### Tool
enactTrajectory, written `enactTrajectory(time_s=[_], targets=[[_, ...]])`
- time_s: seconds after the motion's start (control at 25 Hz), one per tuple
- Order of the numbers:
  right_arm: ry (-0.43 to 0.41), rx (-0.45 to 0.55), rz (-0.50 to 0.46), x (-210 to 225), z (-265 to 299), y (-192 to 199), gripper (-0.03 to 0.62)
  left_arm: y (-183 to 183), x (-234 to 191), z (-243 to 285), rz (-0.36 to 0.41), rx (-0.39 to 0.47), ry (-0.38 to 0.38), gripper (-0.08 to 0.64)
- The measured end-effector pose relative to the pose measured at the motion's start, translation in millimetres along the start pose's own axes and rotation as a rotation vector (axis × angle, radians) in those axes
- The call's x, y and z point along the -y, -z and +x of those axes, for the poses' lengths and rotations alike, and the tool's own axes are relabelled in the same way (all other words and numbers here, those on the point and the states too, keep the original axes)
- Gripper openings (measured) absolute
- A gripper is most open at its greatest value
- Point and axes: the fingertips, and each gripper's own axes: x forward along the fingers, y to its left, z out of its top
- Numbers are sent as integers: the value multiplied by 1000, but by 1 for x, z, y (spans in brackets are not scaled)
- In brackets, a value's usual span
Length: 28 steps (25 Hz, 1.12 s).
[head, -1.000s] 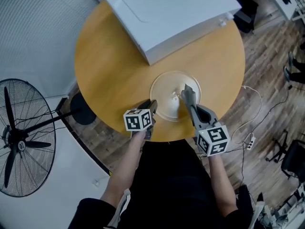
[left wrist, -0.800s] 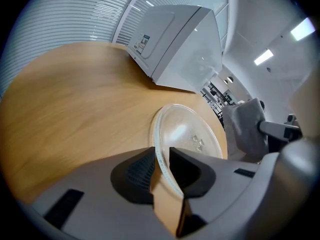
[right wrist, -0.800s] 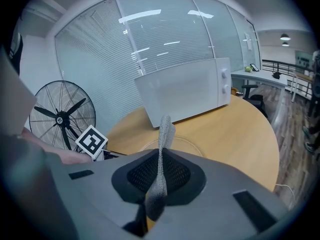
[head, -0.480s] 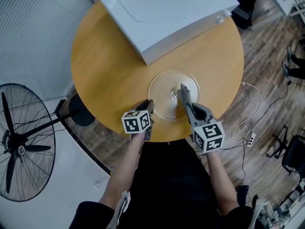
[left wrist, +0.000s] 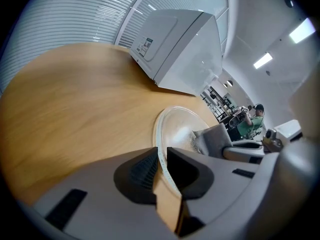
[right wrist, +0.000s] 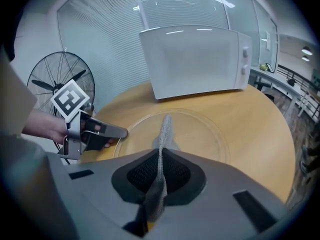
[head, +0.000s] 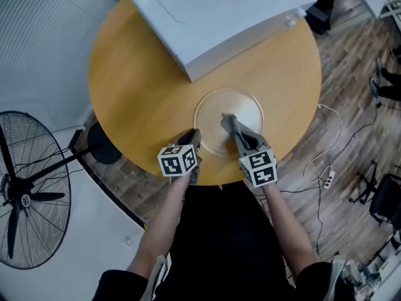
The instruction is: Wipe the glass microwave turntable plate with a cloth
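Wooden table (head: 131,86), microwave (head: 219,17), left gripper (head: 197,134) jaws closing around plate (head: 249,108) rim, right gripper (head: 227,118) jaws pinching cloth (right wrist: 165,129)

Office-like room, blinded glass partitions (right wrist: 100,29), ceiling strip lights (left wrist: 263,60), pedestal fan (head: 26,199), wood floor (head: 351,127)
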Motion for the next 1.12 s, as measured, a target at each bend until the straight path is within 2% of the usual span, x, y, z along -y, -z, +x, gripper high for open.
enactTrajectory(time_s=[0.24,0.44,0.72,1.0,1.12], targets=[[25,-58,-70,-2,24,15,21,1,0,-1,15,1,11,52],[44,-49,-83,4,33,9,23,0,2,1,35,-1,2,52],[62,-17,-19,24,43,-9,23,2,2,0,54,-5,0,52],[93,27,47,52,65,-47,25,2,2,0,65,6,-5,52],[81,22,58,55,74,-61,25,2,3,0,76,10,-12,52]])
